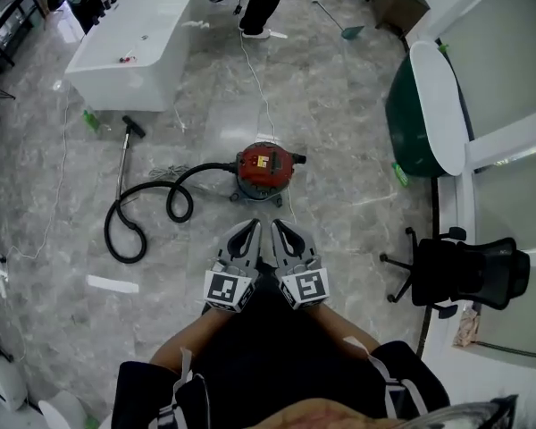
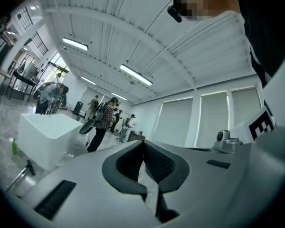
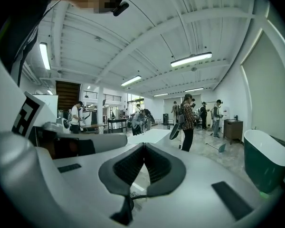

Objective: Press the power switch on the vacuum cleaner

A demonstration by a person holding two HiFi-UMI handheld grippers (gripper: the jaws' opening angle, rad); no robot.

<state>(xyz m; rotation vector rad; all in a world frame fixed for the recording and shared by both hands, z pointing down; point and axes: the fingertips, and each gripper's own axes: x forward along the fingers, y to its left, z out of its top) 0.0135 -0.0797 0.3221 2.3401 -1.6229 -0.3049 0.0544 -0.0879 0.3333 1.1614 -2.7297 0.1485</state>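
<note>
A red canister vacuum cleaner (image 1: 264, 172) stands on the marble floor, with a yellow label on its top and a black hose (image 1: 152, 202) looping off to the left to a metal wand (image 1: 123, 155). In the head view my left gripper (image 1: 251, 225) and right gripper (image 1: 275, 224) are held side by side close to my body, pointing toward the vacuum and well short of it. Both are shut with nothing between the jaws. The left gripper (image 2: 142, 141) and the right gripper (image 3: 143, 145) each look out across the room; the vacuum is hidden in both gripper views.
A white cord (image 1: 257, 79) runs from the vacuum toward the back. A white counter (image 1: 134, 38) stands at the far left, a dark green tub (image 1: 420, 114) at the right, a black office chair (image 1: 456, 271) nearer right. Several people stand at the back (image 3: 187, 120).
</note>
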